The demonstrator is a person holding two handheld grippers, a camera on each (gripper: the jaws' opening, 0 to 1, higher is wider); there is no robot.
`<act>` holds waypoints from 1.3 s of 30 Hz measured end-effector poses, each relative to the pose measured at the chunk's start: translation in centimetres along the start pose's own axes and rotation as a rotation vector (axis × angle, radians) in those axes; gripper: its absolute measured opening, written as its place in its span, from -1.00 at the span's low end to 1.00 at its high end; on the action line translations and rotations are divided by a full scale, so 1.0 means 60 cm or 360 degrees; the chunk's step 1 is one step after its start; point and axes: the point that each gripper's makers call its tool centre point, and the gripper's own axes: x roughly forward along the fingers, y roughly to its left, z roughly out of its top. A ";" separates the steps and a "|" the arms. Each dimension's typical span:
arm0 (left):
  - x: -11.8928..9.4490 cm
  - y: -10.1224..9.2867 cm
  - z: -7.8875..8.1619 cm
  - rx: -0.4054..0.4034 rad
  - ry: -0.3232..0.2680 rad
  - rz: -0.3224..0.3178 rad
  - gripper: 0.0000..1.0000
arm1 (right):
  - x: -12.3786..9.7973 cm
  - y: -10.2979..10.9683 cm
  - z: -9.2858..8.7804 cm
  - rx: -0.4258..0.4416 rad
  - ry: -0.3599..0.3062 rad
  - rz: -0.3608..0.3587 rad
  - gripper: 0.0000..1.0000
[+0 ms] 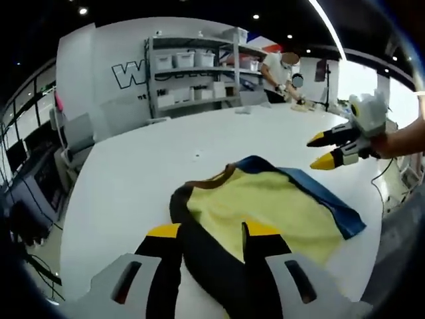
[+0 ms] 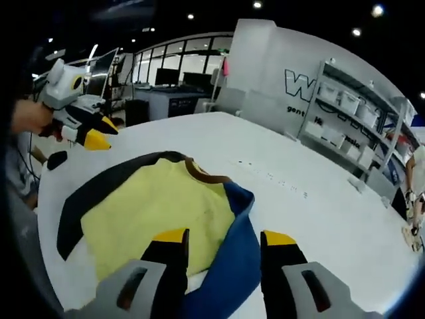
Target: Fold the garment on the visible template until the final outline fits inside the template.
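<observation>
Left hand-held gripper stands with its 2 yellow-tipped jaws apart, low over the near edge of the garment; a black sleeve or side panel of the garment runs up between the jaws, but we cannot tell whether either jaw touches it. We see the same hand-held gripper from the right gripper view, held by a hand above the far left of the worktop, well apart from the cloth.

Right hand-held gripper also has its 2 jaws spread, and the blue part of the garment lies between them; contact is unclear. In the left gripper view it hangs in the air at the right, above the worktop and clear of the garment, its jaws apart.

We see the garment lying flat on the white worktop, with a yellow middle, black on 1 side, blue on the other and a brown collar. We cannot make out any template outline around it.

Beyond the worktop stand shelves with white bins, and a person works at the far end. Windows line the far wall in the right gripper view.
</observation>
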 end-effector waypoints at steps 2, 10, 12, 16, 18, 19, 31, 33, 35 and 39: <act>-0.012 -0.008 -0.006 -0.0002 -0.0015 0.0003 -0.24 | -0.010 0.005 -0.004 0.0001 -0.0007 0.0003 -0.15; -0.049 -0.039 -0.040 0.0044 -0.0018 0.0031 0.07 | -0.048 0.035 -0.029 -0.0053 -0.0011 0.0036 0.02; -0.055 -0.049 -0.045 0.0037 -0.0023 0.0017 0.11 | -0.059 0.039 -0.034 -0.0071 -0.0014 0.0031 0.03; -0.067 -0.063 -0.053 0.0050 -0.0014 0.0008 0.16 | -0.073 0.044 -0.033 -0.0053 -0.0028 0.0032 0.07; -0.071 -0.071 -0.055 0.0055 -0.0026 -0.0002 0.20 | -0.083 0.044 -0.033 -0.0034 -0.0041 0.0021 0.11; -0.073 -0.076 -0.057 0.0063 -0.0027 -0.0003 0.23 | -0.089 0.045 -0.033 -0.0022 -0.0050 0.0019 0.12; -0.082 -0.115 -0.100 0.0132 0.0009 -0.0032 0.64 | -0.117 0.069 -0.082 0.0013 -0.0035 0.0014 0.28; -0.079 -0.122 -0.110 0.0154 0.0040 -0.0062 0.68 | -0.120 0.073 -0.088 0.0044 -0.0027 0.0020 0.31; -0.079 -0.132 -0.116 0.0167 0.0053 -0.0090 0.72 | -0.123 0.077 -0.091 0.0047 -0.0032 0.0024 0.32; -0.080 -0.146 -0.134 0.0209 0.0100 -0.0132 0.80 | -0.126 0.080 -0.105 0.0074 -0.0011 0.0019 0.34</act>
